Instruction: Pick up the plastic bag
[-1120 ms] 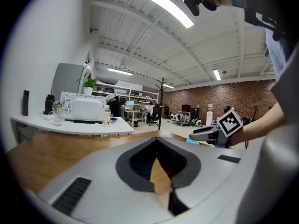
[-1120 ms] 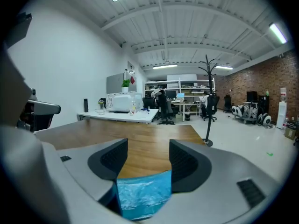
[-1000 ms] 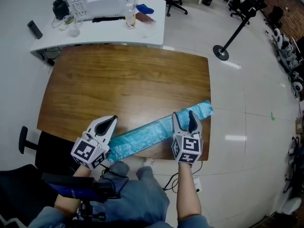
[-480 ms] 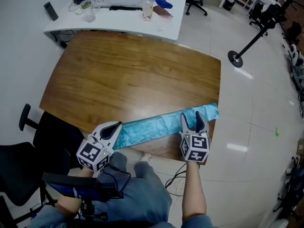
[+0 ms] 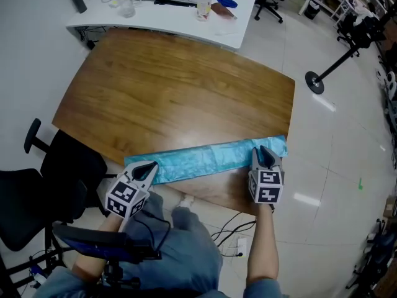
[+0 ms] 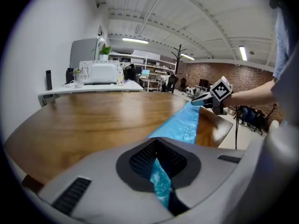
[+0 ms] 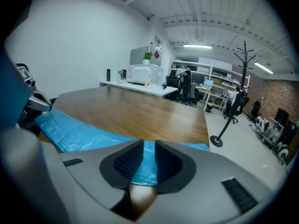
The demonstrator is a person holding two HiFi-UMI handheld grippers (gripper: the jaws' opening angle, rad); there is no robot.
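1. Hidden: the L end of the plastic bag (image 5: pixel 205 160) goes under the left gripper (image 5: pixel 146 167) in the head view. That gripper's own view shows a crumpled blue fold clenched btw its pads, jaws tight on it.
2. The right gripper (image 5: pixel 265 155) covers the bag near its R end; only a blue corner pokes out past it, mid-right of frame. In its own view the jaws are closing with a thin gap left. Bag film sits in the gap, and the pads look just off it.
3. Bottom of the head view: the person's legs and a dark device are cut off by the frame edge.
4. Edges: the bag lies flat as a long strip along the near edge of the wooden table (image 5: pixel 173 98), lower centre. Its R end is at the table's R corner, right by the drop to the floor.
5. Room: a broad stretch of wood runs from the bag up to the white desk (image 5: pixel 173 20) at the top of frame. A black chair (image 5: pixel 37 191) is lower left, just beside the table. A stand base (image 5: pixel 315 82) is upper right on the floor, well apart.
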